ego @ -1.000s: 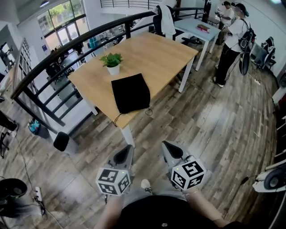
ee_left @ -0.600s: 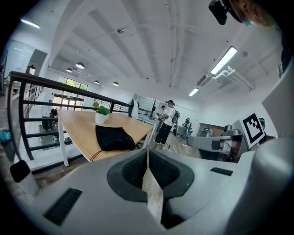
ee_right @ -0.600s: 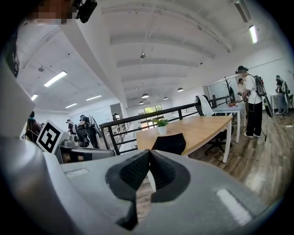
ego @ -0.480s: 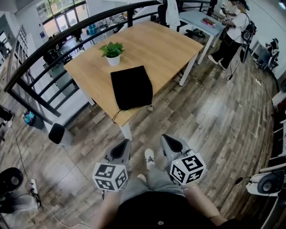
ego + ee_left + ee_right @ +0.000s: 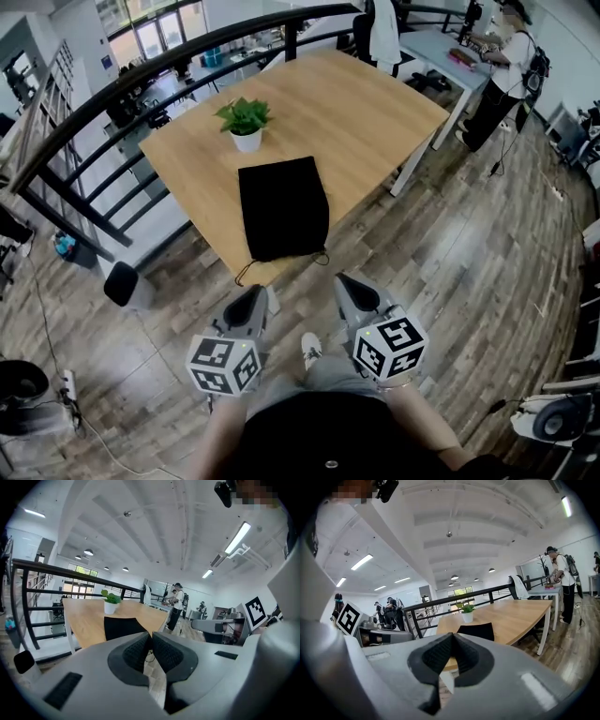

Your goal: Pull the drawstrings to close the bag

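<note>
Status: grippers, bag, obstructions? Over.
Left gripper, right gripper shut, empty, short of table. Black bag flat at near edge, drawstrings dangling, untouched. Potted plant beyond bag, not blocking.

Left tool (image 5: 257,294) and right tool (image 5: 348,284) side by side, closed, empty

The left gripper (image 5: 151,634) hides the near edge of the black bag (image 5: 123,626) in its own view, and the right gripper (image 5: 452,637) does likewise. In the head view the drawstrings (image 5: 322,255) are too thin to trace, and the top edge cuts off the grey desk (image 5: 436,52).
</note>
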`<act>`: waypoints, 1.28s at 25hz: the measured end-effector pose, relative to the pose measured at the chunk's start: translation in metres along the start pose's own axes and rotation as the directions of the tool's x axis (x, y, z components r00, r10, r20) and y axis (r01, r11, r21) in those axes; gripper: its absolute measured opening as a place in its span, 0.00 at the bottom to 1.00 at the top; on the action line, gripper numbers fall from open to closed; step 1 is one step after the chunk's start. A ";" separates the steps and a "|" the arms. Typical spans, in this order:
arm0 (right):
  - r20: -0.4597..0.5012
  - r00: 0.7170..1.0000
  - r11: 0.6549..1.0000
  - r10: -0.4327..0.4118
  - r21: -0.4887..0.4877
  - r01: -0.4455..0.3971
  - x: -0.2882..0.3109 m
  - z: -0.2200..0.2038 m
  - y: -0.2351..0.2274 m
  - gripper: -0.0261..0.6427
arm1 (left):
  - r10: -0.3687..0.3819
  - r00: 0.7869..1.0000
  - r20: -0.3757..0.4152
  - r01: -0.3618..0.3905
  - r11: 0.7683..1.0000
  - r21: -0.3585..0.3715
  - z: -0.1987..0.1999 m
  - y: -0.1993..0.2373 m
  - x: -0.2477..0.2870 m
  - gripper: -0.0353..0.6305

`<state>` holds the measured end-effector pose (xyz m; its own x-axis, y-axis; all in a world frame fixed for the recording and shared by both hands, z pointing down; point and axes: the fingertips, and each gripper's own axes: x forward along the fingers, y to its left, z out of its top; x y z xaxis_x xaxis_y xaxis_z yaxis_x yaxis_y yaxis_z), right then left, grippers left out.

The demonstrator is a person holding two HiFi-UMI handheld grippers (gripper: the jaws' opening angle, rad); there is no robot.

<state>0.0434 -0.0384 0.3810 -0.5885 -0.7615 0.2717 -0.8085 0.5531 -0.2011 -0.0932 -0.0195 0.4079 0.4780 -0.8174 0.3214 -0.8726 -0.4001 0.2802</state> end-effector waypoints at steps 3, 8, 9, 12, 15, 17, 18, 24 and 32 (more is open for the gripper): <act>0.001 1.000 1.000 0.024 -0.006 -0.024 0.018 0.012 -0.018 0.04 | 0.016 1.000 0.007 -0.016 1.000 0.004 0.014 0.004 0.022 0.09; -0.009 0.997 0.997 0.074 -0.014 -0.074 0.046 0.024 -0.045 0.04 | 0.055 0.998 0.018 -0.055 0.998 0.000 0.029 0.012 0.057 0.09; -0.011 0.997 0.996 0.082 -0.014 -0.083 0.051 0.025 -0.049 0.04 | 0.063 0.998 0.018 -0.063 0.998 -0.004 0.030 0.013 0.062 0.09; -0.021 0.994 0.994 0.105 -0.017 -0.106 0.061 0.025 -0.056 0.04 | 0.083 0.996 0.013 -0.082 0.996 -0.018 0.029 0.016 0.073 0.09; -0.037 0.991 0.992 0.127 -0.010 -0.127 0.067 0.021 -0.061 0.12 | 0.094 0.996 0.005 -0.094 0.995 -0.025 0.027 0.018 0.080 0.09; -0.052 0.990 0.991 0.132 0.000 -0.132 0.069 0.016 -0.063 0.13 | 0.098 0.995 -0.005 -0.098 0.995 -0.028 0.024 0.019 0.082 0.09; -0.059 0.990 0.991 0.130 0.005 -0.130 0.070 0.014 -0.064 0.13 | 0.100 0.995 -0.011 -0.100 0.994 -0.031 0.023 0.020 0.083 0.09; -0.098 0.988 0.993 0.116 0.022 -0.114 0.077 0.001 -0.070 0.13 | 0.102 0.993 -0.050 -0.104 0.994 -0.039 0.014 0.029 0.087 0.09; -0.124 0.989 0.997 0.079 0.023 -0.077 0.085 -0.006 -0.071 0.15 | 0.083 0.992 -0.092 -0.087 0.995 -0.045 0.007 0.044 0.084 0.09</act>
<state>0.0501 -0.1403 0.4244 -0.6467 -0.6673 0.3695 -0.7604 0.6022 -0.2433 -0.0921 -0.1086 0.4409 0.4115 -0.8062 0.4250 -0.9055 -0.3085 0.2915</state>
